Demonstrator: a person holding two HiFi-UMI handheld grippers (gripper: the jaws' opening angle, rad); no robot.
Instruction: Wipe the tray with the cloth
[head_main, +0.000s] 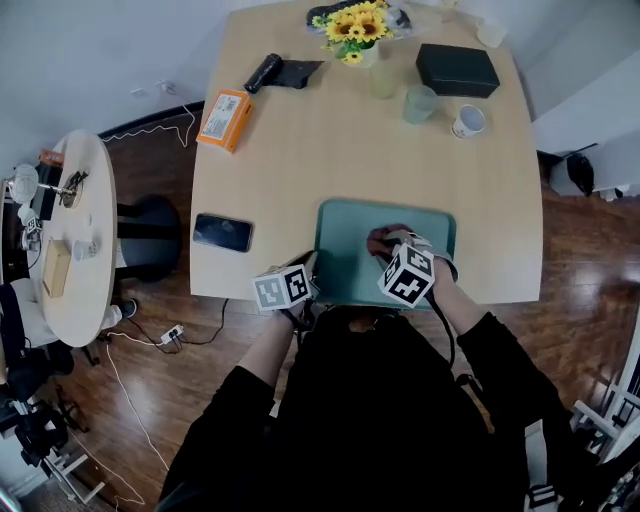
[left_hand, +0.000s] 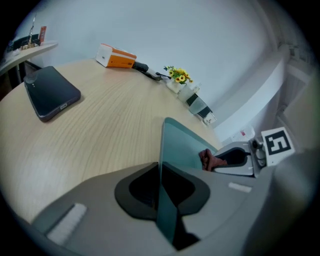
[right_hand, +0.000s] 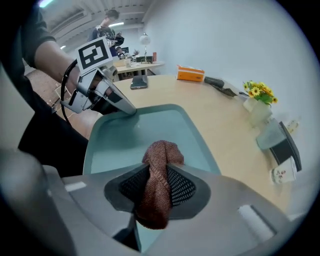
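Head view: the tray (head_main: 345, 230) lies at the table's (head_main: 300, 150) six o'clock edge. The left tool (left_hand: 160, 172) is clamped on the tray's seven o'clock rim. The right tool (right_hand: 159, 172) grips the cloth (right_hand: 161, 150) mid-tray. Wiping seems under way; how much is left is unclear.

Light wood table (head_main: 300, 160), pretty cluttered at the far end

Teal tray (head_main: 345, 245) sits flat at the near edge, and a black phone (head_main: 222, 232) lies just left of it, screen up. Further back on the left there's an orange box (head_main: 224, 119), then a black cylinder (head_main: 264, 72) touching a flat black pouch (head_main: 298, 72). Sunflowers in a vase (head_main: 352, 28) stand at the far middle, with a clear glass (head_main: 384, 80) and a pale green cup (head_main: 420, 103) just to the right. A black box (head_main: 457, 69) and a white mug (head_main: 468, 122) sit near the right edge.
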